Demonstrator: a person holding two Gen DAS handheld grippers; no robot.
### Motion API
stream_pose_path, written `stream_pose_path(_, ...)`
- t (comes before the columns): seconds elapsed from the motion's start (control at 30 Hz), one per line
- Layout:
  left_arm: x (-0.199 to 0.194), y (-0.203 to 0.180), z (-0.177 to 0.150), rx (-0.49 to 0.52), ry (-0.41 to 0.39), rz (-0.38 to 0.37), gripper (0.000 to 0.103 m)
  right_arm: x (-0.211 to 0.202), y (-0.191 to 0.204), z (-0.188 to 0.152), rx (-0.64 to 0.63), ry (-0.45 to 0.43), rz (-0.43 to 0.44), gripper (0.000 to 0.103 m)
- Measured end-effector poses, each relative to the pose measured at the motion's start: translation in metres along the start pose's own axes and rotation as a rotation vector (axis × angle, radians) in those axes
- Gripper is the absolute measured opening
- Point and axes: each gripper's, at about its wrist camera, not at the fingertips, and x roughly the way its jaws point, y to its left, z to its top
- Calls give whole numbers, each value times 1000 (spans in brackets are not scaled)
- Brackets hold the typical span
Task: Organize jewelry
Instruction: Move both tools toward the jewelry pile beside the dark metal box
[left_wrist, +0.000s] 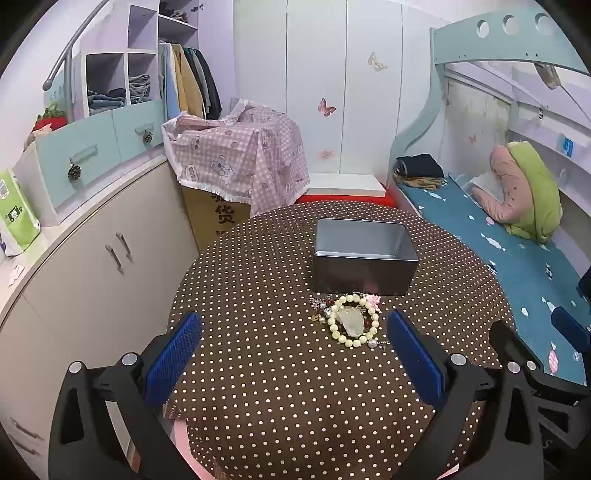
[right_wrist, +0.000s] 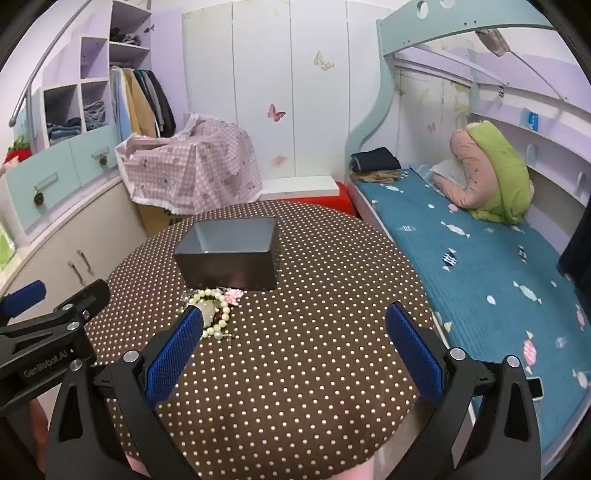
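A pile of jewelry lies on the brown polka-dot tablecloth (left_wrist: 258, 369) just in front of an open grey metal box (left_wrist: 364, 258). On top is a cream bead bracelet (left_wrist: 334, 325) around a pale crystal pendant (left_wrist: 351, 321), with pink flower pieces (left_wrist: 371, 299) and small chains behind. My left gripper (left_wrist: 293, 328) is open and empty, short of the pile and above the cloth. My right gripper (right_wrist: 295, 323) is open and empty; its left finger (right_wrist: 173, 354) partly hides the pile (right_wrist: 216, 306). The box (right_wrist: 227, 254) also shows in the right wrist view.
A bed with a teal cover (right_wrist: 480, 258) runs along the table's right side. White cabinets (left_wrist: 92, 266) and a pink checked cloth over a cardboard box (left_wrist: 236, 158) stand left and behind. The left gripper's body (right_wrist: 48, 332) shows at the left in the right wrist view.
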Motion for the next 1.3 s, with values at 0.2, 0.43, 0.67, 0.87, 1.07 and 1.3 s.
stream_pose_path(0.2, -1, 1, -1, -1, -2, 3, 96, 1, 0, 0, -4, 8, -5, 96)
stream_pose_path(0.43, 2, 5, -1, 1, 2, 3, 96, 6, 6, -3, -6, 11, -7, 96)
stream_pose_path(0.67, 2, 7, -1, -2, 10, 0, 96, 11, 3, -3, -6, 20, -5, 96)
stream_pose_path(0.87, 3, 7, 0, -3, 13, -1, 96, 11, 3, -3, -9, 20, -8, 96)
stream_pose_path(1.07, 10, 11, -2, -7, 13, 2, 96, 11, 2, -3, -11, 23, -9, 96)
stream_pose_path(1.3, 10, 11, -1, -8, 14, 2, 96, 12, 4, -3, -13, 24, -11, 96)
